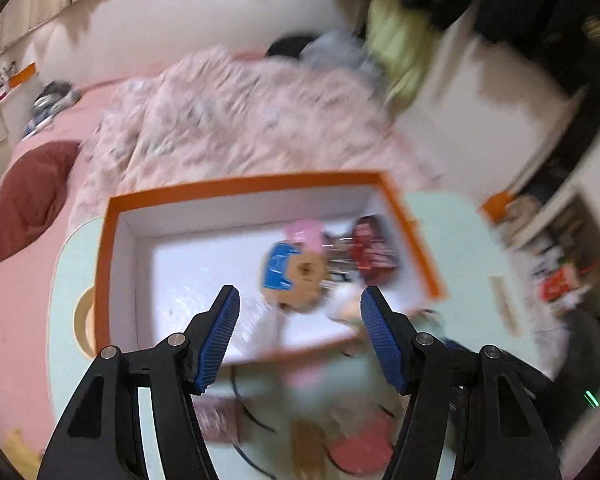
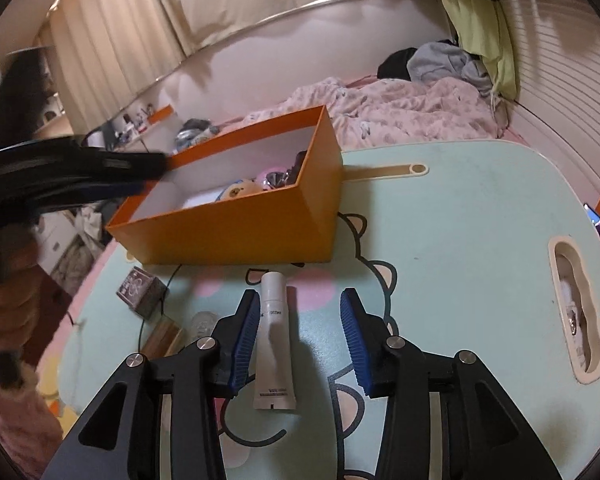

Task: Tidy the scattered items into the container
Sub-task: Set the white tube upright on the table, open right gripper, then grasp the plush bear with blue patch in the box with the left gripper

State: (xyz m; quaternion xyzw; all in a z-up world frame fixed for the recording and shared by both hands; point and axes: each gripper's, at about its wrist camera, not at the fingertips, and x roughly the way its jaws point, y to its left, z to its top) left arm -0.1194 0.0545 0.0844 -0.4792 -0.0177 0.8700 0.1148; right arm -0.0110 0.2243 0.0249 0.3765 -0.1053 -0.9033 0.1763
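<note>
Pick-up step: our right gripper (image 2: 300, 340), jaws apart, straddles the white plastic tube (image 2: 275, 340) lying on the mint bench (image 2: 460, 240); our left gripper (image 1: 300, 336), apart and empty, hovers over the orange cardboard box (image 2: 236, 236). Next we must close squarely on the tube.
</note>
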